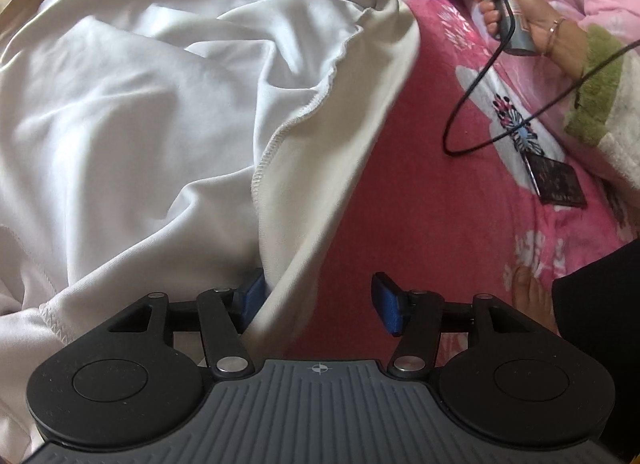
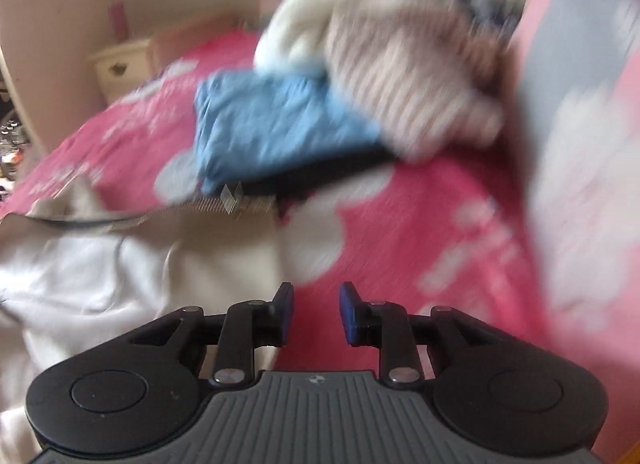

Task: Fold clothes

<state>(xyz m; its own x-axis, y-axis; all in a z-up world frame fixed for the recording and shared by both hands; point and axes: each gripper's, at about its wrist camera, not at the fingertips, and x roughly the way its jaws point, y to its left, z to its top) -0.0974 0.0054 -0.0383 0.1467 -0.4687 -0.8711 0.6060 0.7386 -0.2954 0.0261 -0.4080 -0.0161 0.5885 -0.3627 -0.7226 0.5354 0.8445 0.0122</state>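
The left gripper has its jaws spread, a fold of the white garment draped against one pad. The right gripper gapes empty above the pink bedspread. Beyond lie blue and striped clothes.

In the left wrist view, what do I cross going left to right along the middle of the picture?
White garment → pink bedspread → black cable → dark card → green and cream sleeve.

A pink floral bedspread covers the bed; a dark rectangular booklet and a looping black cable lie on it. A cream bedside cabinet stands beyond.
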